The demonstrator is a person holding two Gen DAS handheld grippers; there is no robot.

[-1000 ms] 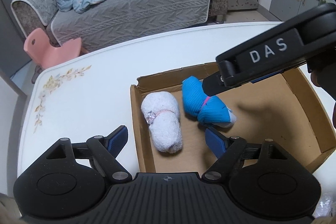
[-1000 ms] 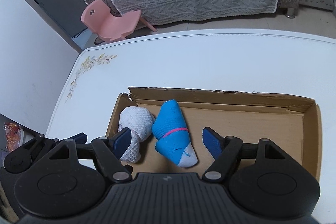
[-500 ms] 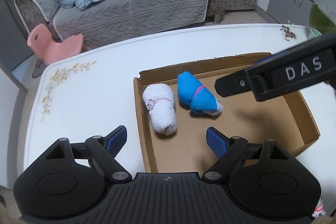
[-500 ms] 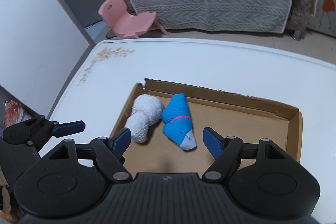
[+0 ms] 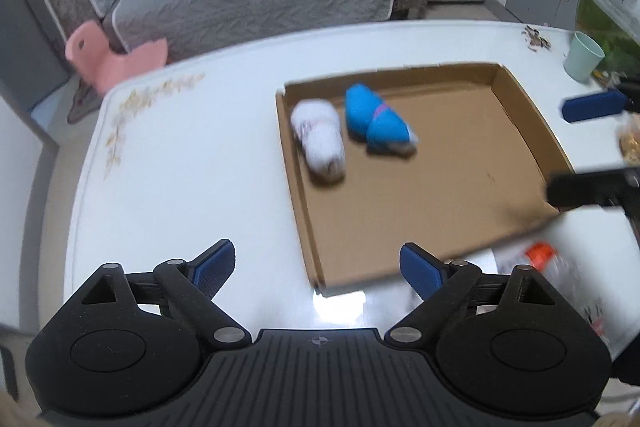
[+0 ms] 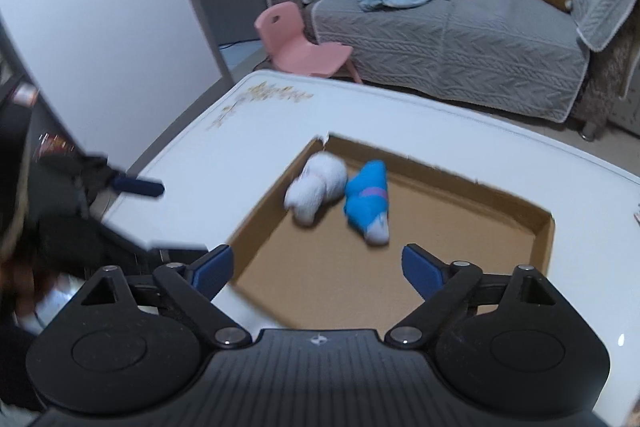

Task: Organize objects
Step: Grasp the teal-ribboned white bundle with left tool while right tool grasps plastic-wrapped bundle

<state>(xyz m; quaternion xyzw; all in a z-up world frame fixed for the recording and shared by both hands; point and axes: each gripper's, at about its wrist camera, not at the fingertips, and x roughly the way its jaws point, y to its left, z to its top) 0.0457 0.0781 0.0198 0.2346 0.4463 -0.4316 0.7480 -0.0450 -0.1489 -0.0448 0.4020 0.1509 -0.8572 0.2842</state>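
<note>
Opening on both sides: left gripper (image 5: 316, 267) and right gripper (image 6: 316, 263) jaws are spreading with nothing between them. White sock roll (image 5: 320, 143) and blue sock roll (image 5: 376, 125) lie side by side, upper left of the cardboard tray (image 5: 400, 267). Best to back out clear of the tray wall, then fetch the next item.

Blurred white sock roll (image 5: 319, 140)
</note>
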